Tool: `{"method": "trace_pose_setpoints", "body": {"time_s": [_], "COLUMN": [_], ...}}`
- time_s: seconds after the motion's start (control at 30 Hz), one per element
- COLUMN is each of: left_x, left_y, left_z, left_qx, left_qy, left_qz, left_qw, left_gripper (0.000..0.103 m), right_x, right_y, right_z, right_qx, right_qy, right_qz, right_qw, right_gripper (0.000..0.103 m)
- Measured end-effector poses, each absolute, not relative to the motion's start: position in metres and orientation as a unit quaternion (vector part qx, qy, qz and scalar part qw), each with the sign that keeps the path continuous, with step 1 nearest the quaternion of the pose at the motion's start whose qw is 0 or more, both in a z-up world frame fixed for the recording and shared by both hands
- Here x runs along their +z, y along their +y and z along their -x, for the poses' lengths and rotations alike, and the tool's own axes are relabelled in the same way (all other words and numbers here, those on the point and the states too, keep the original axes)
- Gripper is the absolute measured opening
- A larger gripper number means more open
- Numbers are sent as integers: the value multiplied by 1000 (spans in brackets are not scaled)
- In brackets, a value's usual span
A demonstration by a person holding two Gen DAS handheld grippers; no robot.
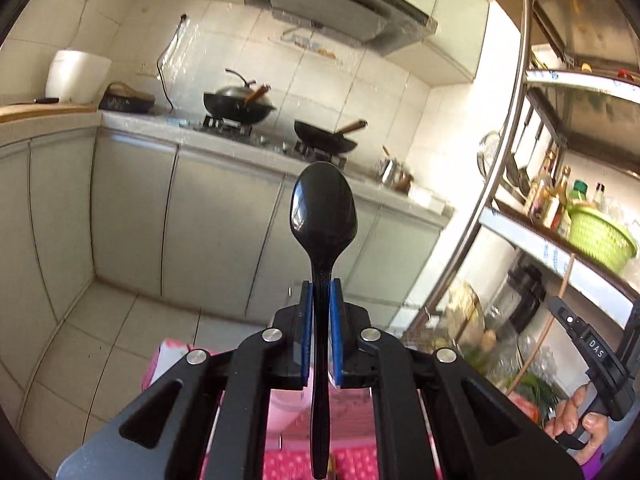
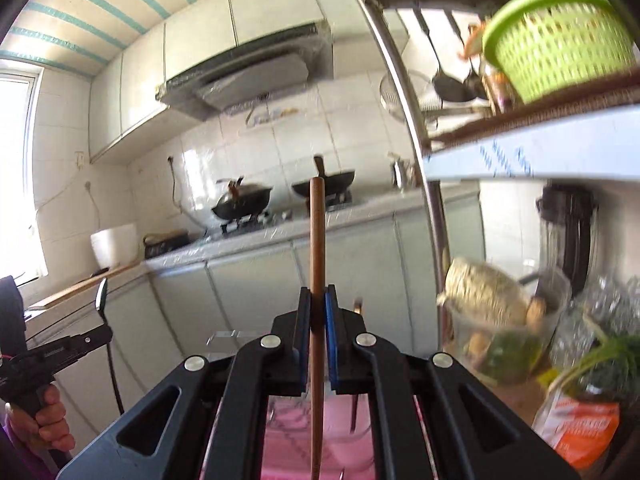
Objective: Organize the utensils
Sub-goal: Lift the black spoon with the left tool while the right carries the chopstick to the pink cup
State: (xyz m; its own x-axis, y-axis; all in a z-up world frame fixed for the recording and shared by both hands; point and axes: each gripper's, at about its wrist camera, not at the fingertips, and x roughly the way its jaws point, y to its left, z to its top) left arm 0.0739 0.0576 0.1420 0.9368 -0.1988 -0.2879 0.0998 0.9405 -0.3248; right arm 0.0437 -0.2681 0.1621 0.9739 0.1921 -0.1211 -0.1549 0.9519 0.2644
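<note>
My left gripper [image 1: 321, 292] is shut on a black plastic spoon [image 1: 323, 208], held upright with the bowl up and the handle running down between the blue pads. It also shows at the left of the right wrist view [image 2: 100, 308], spoon seen edge-on. My right gripper [image 2: 319, 296] is shut on a brown wooden chopstick [image 2: 317, 232], held upright; its lower end runs down below the jaws. A second dark stick [image 2: 357, 308] pokes up just right of the right gripper. The right gripper's body shows at the lower right of the left wrist view [image 1: 592, 356].
A pink patterned surface [image 1: 288, 460] lies below both grippers. A kitchen counter [image 1: 280, 152] with two black woks [image 1: 238, 106] stands ahead. A metal shelf rack [image 1: 516, 128] at the right holds a green basket [image 2: 560, 40], bottles and food containers [image 2: 500, 320].
</note>
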Motion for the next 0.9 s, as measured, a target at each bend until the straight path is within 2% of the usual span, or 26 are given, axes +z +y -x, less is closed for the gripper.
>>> {"method": "trace_pose_setpoints", "body": {"time_s": [0.3,0.57,0.9], "left_x": [144,113,73], "left_y": [60,57,59], "left_z": [-114,-131,-124], "left_qx": [-35,-21,-30], "left_qy": [104,97,127], "left_qz": [151,136,135], "left_qw": [982,986,982], "left_gripper": [7,7,7], "right_x": [167,125,83], "right_y": [-271,-267,-258], "right_z": [-90,-123,-123], "right_qx": [49,30,37], "right_qy": [31,76,136], "right_qz": [-113,-117,-124], "right_qw": [992,990,982], "right_gripper": [6,6,6]}}
